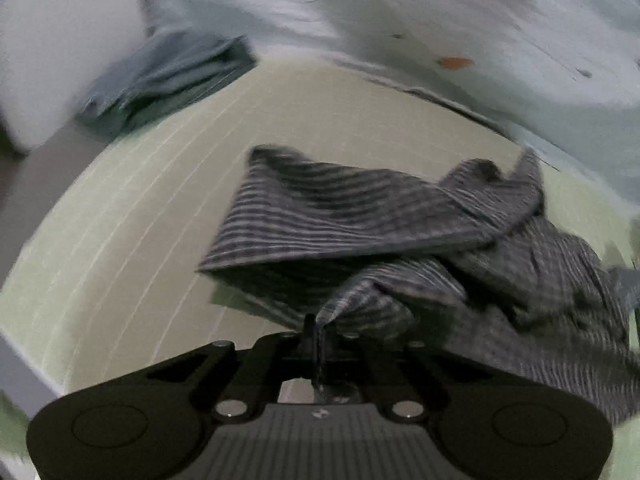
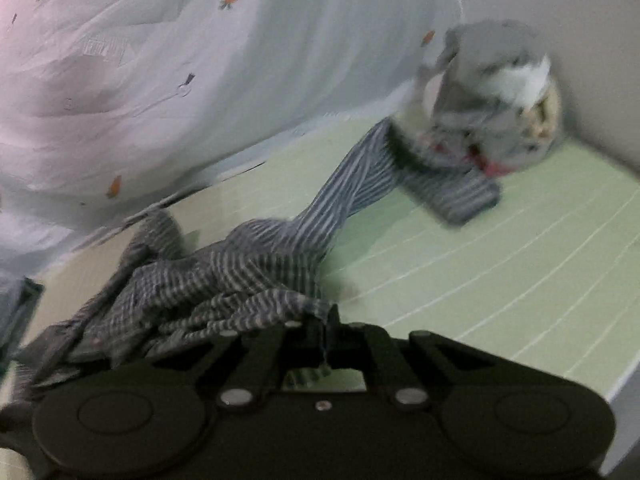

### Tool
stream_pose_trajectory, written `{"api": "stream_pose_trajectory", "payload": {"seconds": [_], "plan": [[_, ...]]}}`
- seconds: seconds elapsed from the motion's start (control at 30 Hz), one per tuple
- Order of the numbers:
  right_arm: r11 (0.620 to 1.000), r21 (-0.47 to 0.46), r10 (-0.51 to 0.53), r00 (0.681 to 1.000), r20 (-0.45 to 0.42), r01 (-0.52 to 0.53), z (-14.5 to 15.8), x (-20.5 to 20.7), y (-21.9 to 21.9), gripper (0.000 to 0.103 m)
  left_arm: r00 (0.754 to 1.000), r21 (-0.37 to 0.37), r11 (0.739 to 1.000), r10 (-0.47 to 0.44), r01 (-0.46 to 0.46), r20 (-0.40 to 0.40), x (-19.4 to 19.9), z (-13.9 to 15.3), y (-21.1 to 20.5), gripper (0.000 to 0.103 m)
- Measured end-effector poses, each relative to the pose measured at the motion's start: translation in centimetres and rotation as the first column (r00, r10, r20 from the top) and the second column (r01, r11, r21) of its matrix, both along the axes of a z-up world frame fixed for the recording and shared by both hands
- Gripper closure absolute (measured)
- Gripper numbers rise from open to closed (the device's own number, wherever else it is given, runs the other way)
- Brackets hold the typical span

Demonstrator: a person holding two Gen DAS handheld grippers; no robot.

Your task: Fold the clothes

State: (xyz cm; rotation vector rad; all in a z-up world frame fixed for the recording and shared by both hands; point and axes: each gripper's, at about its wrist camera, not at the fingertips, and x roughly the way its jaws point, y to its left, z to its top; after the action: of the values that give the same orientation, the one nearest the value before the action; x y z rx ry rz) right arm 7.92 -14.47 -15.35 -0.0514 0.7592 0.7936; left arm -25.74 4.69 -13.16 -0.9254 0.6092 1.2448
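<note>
Left tool (image 1: 319, 330) pinched tight on corner of striped garment (image 1: 360, 216); right tool (image 2: 325, 322) likewise clamped on another edge of it. Garment lies crumpled on pale green mat (image 1: 132, 240), one sleeve stretching toward heap of unfolded clothes (image 2: 496, 108) in far corner by wall. Folded blue-grey cloth (image 1: 168, 76) sits well apart at mat's far left edge. White curtain with carrot print (image 2: 160, 80) hangs behind. Frames motion-blurred.

Dim, motion-blurred, fisheye-warped edges
</note>
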Motion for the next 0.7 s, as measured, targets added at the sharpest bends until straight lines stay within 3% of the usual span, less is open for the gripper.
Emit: {"api": "stream_pose_trajectory", "payload": {"seconds": [0.07, 0.17, 0.2, 0.23, 0.3, 0.37, 0.43, 0.53, 0.67, 0.7], "plan": [[0.998, -0.059, -0.028, 0.999, -0.044, 0.025, -1.3, 1.0, -0.2, 0.102, 0.999, -0.065, 0.997, 0.039, -0.040, -0.016, -0.4, -2.0, 0.0, 0.102], [0.994, -0.109, -0.034, 0.994, -0.107, 0.022, -3.2, 1.6, 0.0, 0.097, 0.998, -0.157, 0.987, 0.050, -0.046, 0.025, -0.9, -4.0, -0.1, 0.101], [0.993, -0.117, -0.025, 0.992, -0.122, 0.010, -3.6, 1.6, -0.1, 0.086, 0.998, -0.169, 0.985, 0.048, -0.042, 0.033, -1.0, -4.3, -0.2, 0.098], [0.992, -0.124, -0.023, 0.992, -0.128, 0.007, -3.8, 1.5, -0.1, 0.062, 0.998, -0.177, 0.983, 0.049, -0.041, 0.041, -1.0, -4.5, -0.4, 0.096], [0.993, -0.112, 0.005, 0.991, -0.135, -0.021, -3.9, 1.2, 0.0, 0.043, 0.998, -0.183, 0.982, 0.050, -0.041, 0.049, -0.7, -4.5, -0.5, 0.096], [0.993, -0.103, 0.035, 0.988, -0.149, -0.050, -4.2, 1.1, 0.2, 0.046, 0.998, -0.183, 0.982, 0.052, -0.044, 0.040, -0.4, -4.5, -0.5, 0.101], [0.992, -0.102, 0.058, 0.983, -0.176, -0.077, -4.5, 1.2, 0.4, 0.101, 0.998, -0.169, 0.984, 0.064, -0.060, 0.018, -0.6, -4.1, -0.7, 0.102], [0.990, -0.126, 0.059, 0.994, -0.095, -0.070, -2.9, 0.7, -0.1, 0.101, 0.994, -0.148, 0.983, 0.110, -0.113, -0.025, -1.9, -3.2, -0.9, 0.101], [0.966, -0.248, 0.060, 0.996, -0.066, -0.075, -2.3, 0.4, 0.0, 0.100, 0.988, -0.137, 0.981, 0.130, -0.141, -0.081, -2.8, -2.8, -1.0, 0.096], [0.959, -0.274, 0.056, 0.996, -0.063, -0.071, -2.4, 0.4, 0.3, 0.093, 0.987, -0.126, 0.982, 0.127, -0.138, -0.095, -2.6, -2.7, -1.1, 0.090]]}}
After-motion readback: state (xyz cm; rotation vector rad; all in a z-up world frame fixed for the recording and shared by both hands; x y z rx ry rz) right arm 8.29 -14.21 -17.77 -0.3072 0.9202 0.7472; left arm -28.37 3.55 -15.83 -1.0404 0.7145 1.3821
